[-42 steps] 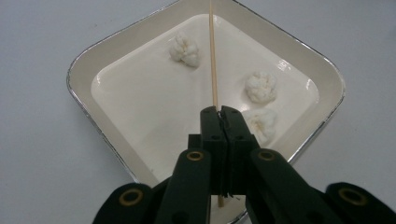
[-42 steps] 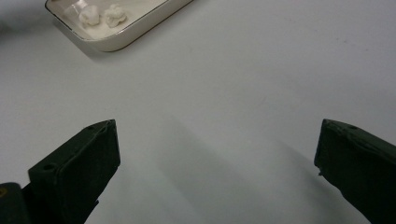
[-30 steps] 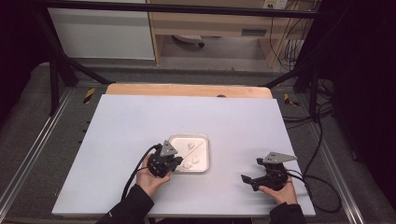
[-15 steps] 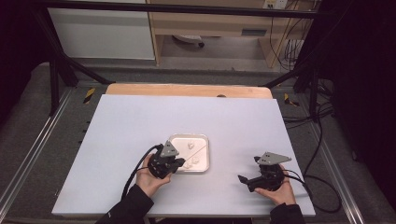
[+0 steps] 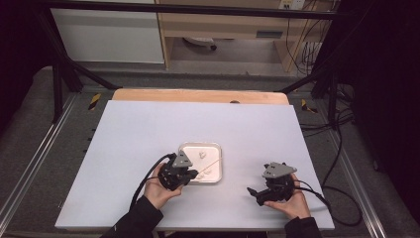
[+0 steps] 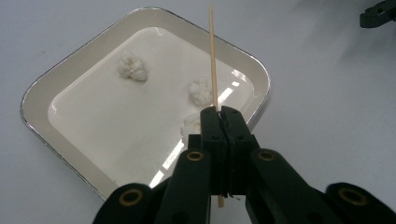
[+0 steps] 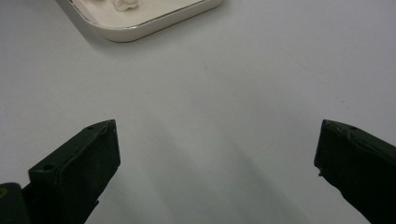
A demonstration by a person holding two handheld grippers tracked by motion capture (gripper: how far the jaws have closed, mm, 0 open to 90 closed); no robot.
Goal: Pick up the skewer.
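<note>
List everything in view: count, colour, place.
tray: 1, cream with a silvery rim, on the table in front of the left gripper
white lumps: 3, white, inside the tray
skewer: 1, pale wood, clamped in the left gripper, reaching over the tray
table: 1, white top with a wooden far edge
left gripper: 1, black, shut on the skewer, at the tray's near-left corner
right gripper: 1, black, jaws wide open, nothing between them, right of the tray
</note>
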